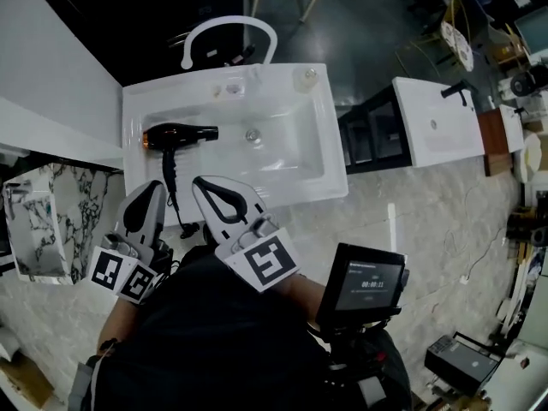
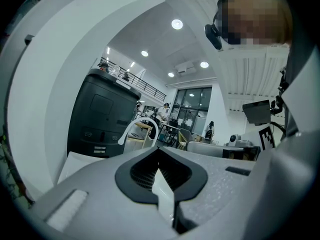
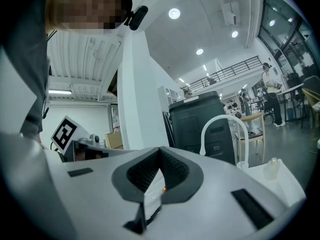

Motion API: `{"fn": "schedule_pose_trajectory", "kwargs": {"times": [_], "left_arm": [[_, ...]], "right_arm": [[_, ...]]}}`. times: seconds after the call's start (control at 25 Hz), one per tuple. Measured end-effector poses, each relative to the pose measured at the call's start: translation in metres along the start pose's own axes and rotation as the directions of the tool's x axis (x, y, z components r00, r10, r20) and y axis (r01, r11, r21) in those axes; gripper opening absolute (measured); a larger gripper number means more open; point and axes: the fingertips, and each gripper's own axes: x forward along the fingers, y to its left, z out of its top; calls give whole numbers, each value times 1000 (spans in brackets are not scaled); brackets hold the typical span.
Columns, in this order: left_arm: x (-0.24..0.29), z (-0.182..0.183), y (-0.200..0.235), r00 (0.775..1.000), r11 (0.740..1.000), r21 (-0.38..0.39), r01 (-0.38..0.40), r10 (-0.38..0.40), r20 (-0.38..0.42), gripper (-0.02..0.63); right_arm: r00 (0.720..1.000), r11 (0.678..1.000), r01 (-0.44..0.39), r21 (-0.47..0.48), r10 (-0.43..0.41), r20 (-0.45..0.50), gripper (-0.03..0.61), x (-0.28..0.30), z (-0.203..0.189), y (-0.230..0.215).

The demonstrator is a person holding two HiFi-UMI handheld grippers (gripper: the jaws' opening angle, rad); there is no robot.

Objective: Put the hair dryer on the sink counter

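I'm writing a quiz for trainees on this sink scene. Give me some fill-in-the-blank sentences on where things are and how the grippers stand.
1. The black hair dryer lies inside the ___ of the white sink, not on its counter.
2. The arched faucet behind the sink is ___ in colour.
3. The jaws of the left gripper and the right gripper are both ___, with nothing between them.

Missing words: basin; white; shut

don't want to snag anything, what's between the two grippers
Only the hair dryer's black cord, trailing over the front rim of the sink between the left gripper and the right gripper; the head view shows it.
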Motion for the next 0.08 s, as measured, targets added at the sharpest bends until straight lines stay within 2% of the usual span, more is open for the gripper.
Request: {"fn": "schedule_pose_trajectory", "kwargs": {"times": [0.08], "left_arm": [[2,2,1,1000,1000,6,-20,20,14,3]], "right_arm": [[1000,1000,-22,3,22,13,6,3,3,-3]]}}
